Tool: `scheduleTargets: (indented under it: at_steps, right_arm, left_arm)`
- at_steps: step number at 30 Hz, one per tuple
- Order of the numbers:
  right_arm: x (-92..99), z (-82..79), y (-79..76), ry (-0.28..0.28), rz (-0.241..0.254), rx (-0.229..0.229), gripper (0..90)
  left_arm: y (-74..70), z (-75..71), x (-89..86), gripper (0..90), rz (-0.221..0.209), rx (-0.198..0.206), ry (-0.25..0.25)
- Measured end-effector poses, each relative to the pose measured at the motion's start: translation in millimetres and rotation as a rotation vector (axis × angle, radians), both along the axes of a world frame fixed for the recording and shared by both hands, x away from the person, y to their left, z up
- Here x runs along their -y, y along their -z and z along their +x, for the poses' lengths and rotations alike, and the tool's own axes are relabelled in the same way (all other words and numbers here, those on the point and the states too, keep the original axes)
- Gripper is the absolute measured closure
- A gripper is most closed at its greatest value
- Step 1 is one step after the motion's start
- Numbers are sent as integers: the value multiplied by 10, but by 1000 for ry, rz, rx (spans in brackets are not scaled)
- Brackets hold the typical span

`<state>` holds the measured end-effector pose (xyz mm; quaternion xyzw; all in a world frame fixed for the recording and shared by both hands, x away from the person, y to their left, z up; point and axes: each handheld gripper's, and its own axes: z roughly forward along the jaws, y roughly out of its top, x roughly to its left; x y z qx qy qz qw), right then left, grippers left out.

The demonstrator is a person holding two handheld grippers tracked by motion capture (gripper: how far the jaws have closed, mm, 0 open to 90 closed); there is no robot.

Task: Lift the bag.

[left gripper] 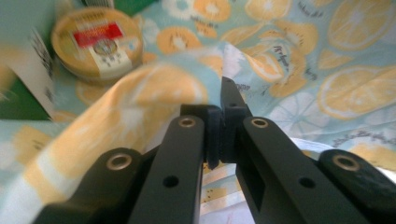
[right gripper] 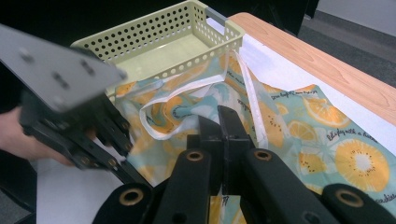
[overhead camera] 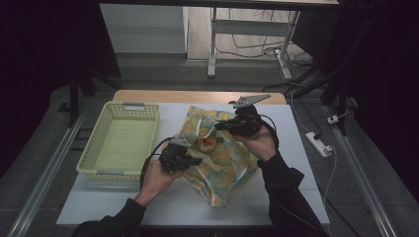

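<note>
**Here, the tin sits between your two grips, inside the bag's mouth**

Right now the round tin [overhead camera: 207, 144] lies flat, label up, in the opening of the citrus-print bag [overhead camera: 232, 165], which sprawls across the middle of the white table [overhead camera: 296, 163]. In the left gripper view the tin [left gripper: 97, 43] is up and to the left of your jaw tips, close but apart from them, with a fold of fabric rising between. It is a flat disc with no long axis, so the bearing is what counts.

Your left gripper [overhead camera: 193, 160] is at the near edge of the opening. Its jaws are pressed together, and the bag's cloth appears to be pinched between them, though blur makes that uncertain. Your right gripper [overhead camera: 221, 125] is at the far edge, jaws fully together on the bag [right gripper: 327, 135] beside its white drawstring [right gripper: 187, 109].

Both hands are near the tin and both are busy holding the mouth wide, so either must let go to reach in. The left looks slightly nearer, and the yellow basket [overhead camera: 148, 111] lies on its side.
</note>
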<state>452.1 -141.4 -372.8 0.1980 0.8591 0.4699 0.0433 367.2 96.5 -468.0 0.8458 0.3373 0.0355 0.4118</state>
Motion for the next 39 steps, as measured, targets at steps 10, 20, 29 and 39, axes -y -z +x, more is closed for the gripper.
scheduleTargets:
  at_steps: [10, 20, 29, 39]
  right_arm:
    - [-66, -15, -135, -21, 12, 18, 900]
    - [-129, -13, -409, -31, 31, 54, 900]
    - [-199, -12, -738, -20, 49, 103, 900]
    - [-310, -7, -1065, -4, 76, 157, 900]
  left_arm:
    - [-662, 49, -225, 893, -20, 92, -38]
    - [-1314, 237, -381, 894, -52, 152, -79]
    - [-1791, 393, -447, 894, -62, 202, -126]
    - [-2187, 547, -485, 894, -71, 257, -179]
